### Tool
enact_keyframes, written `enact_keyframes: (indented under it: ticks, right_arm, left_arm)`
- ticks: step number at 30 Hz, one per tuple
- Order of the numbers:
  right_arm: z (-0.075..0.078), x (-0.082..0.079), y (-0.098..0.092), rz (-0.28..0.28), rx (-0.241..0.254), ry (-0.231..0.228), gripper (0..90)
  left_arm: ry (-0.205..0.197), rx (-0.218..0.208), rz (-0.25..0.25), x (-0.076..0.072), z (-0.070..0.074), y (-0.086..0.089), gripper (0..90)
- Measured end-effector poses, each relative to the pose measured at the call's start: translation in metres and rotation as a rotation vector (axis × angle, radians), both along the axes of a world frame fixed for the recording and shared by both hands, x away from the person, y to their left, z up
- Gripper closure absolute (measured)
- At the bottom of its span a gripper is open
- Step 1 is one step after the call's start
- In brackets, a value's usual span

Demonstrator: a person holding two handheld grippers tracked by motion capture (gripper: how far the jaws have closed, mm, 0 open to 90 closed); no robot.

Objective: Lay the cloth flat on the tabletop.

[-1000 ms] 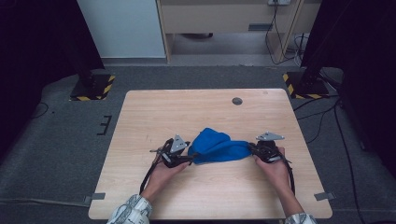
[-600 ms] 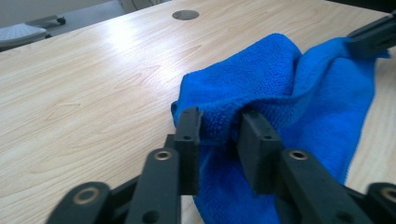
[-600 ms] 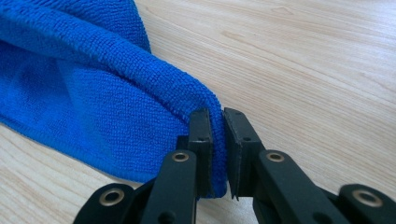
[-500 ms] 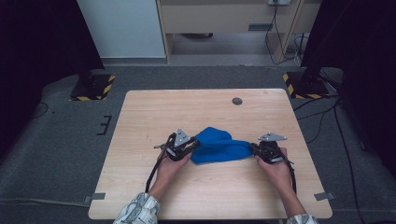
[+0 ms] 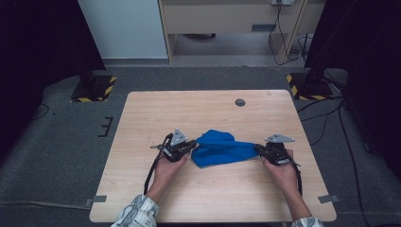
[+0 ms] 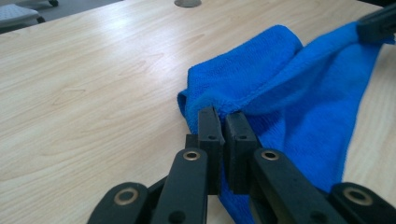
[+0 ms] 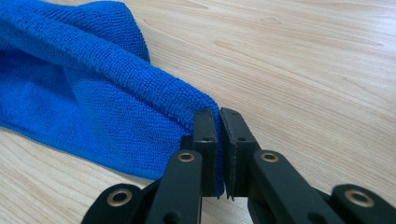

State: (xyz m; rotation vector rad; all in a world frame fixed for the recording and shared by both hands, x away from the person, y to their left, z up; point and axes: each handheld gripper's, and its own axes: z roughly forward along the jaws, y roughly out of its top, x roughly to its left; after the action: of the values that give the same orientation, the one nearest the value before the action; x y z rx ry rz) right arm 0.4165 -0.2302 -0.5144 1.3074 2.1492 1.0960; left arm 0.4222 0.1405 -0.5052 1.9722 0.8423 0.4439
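Left hand (image 5: 166,166): it comes up from the bottom of the high view, left of the middle, and holds the left black two-jaw gripper (image 5: 190,145).
Left gripper: its jaws are pressed together on the left edge of the soft blue cloth (image 5: 221,148). In the left gripper view the gripper (image 6: 223,126) sits low in the middle of the frame, with a fold of cloth (image 6: 289,98) pinched between its jaws.
Cloth: it lies bunched in the middle of the high view, on the light wooden table (image 5: 156,116), stretched between the two grippers.
Small round grey disc (image 5: 240,102): it sits in the table top, in the upper middle of the high view, well apart from the cloth.
Right gripper (image 5: 259,149): it is at the right end of the cloth. In the right gripper view its jaws (image 7: 219,123) are squeezed on the thin rolled edge of the cloth (image 7: 84,84), which spreads to the upper left.
Right hand (image 5: 280,166): it holds that gripper, right of the middle in the high view.
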Motion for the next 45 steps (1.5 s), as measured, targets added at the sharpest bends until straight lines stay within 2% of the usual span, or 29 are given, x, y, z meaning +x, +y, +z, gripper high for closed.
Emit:
enact_keyframes:
  ticks: [8,11,15,17,20,27,37,40,45]
  right_arm:
    - [0.001,0.001,-0.001,-0.014,-0.006,-0.015,87.3]
    - [0.002,0.0,-0.003,-0.015,0.013,-0.018,84.7]
    - [0.002,-0.001,-0.004,-0.009,0.029,-0.027,71.7]
    - [0.005,-0.003,-0.005,-0.02,0.043,-0.032,61.1]
    - [0.01,-0.007,-0.005,-0.018,0.054,-0.05,54.5]
    - [0.015,-0.017,-0.001,0.01,0.021,-0.083,58.1]
    - [-0.007,-0.011,-0.003,0.013,-0.067,-0.033,55.3]
    - [-0.011,-0.009,-0.002,0.011,-0.09,-0.012,59.3]
    - [-0.016,-0.006,-0.001,0.005,-0.133,-0.003,65.9]
  left_arm:
    - [-0.001,0.018,-0.018,-0.006,0.003,0.0,87.0]
    - [0.006,0.026,-0.021,-0.007,0.002,-0.001,86.8]
    - [0.01,0.025,-0.017,-0.006,0.001,-0.001,86.8]
    - [0.01,0.024,-0.013,-0.006,0.001,0.0,86.7]
    - [0.01,0.023,-0.015,-0.007,0.001,-0.001,86.6]
    - [0.008,0.024,-0.016,-0.007,0.002,-0.001,86.3]
    - [0.014,0.017,-0.016,-0.007,0.002,0.0,86.0]
    - [0.014,0.014,-0.017,-0.007,0.002,0.0,85.9]
    - [0.02,0.015,-0.021,-0.008,0.001,0.001,85.9]
